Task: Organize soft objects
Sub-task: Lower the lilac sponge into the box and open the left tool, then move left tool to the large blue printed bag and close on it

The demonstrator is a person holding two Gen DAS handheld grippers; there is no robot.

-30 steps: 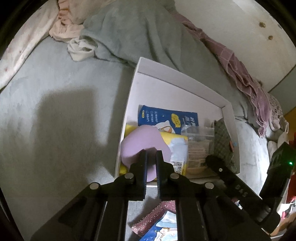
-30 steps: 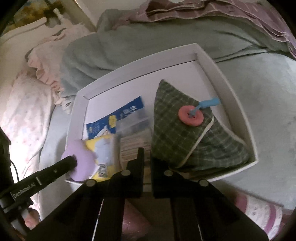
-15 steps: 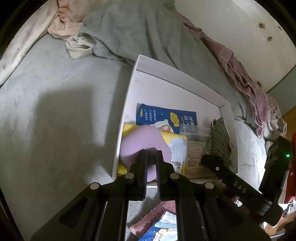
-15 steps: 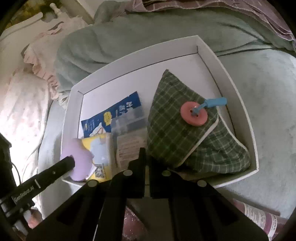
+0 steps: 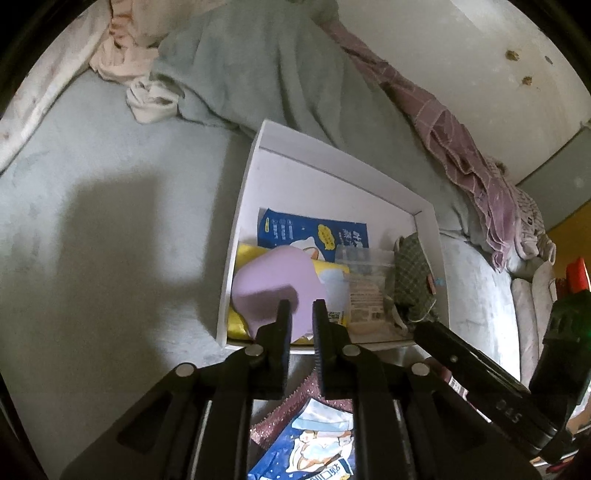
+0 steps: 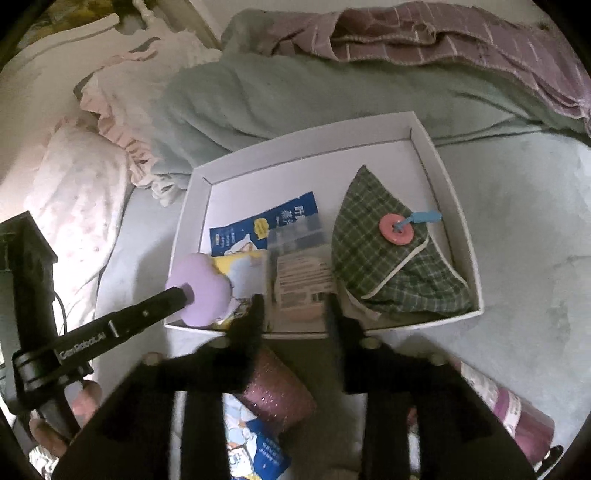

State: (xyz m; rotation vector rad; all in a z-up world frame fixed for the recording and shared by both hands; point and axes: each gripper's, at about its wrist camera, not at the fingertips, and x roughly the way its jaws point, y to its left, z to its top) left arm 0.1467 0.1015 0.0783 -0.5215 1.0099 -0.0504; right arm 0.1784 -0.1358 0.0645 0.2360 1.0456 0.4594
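Observation:
A white box lies on the grey-green bed. It holds a blue packet, a yellow packet, a clear bag and a green plaid pouch with a pink button. My left gripper is shut on a soft purple cushion at the box's near left corner. My right gripper is open and empty, just in front of the clear bag at the box's near wall.
A glittery pink pouch and a blue printed packet lie below the grippers. A purple roll lies at the right. A green blanket, purple plaid cloth and pink frilled bedding lie behind the box.
My right gripper has opened from shut and drawn back from the plaid pouch. My left gripper still holds the purple cushion at the box's near left corner.

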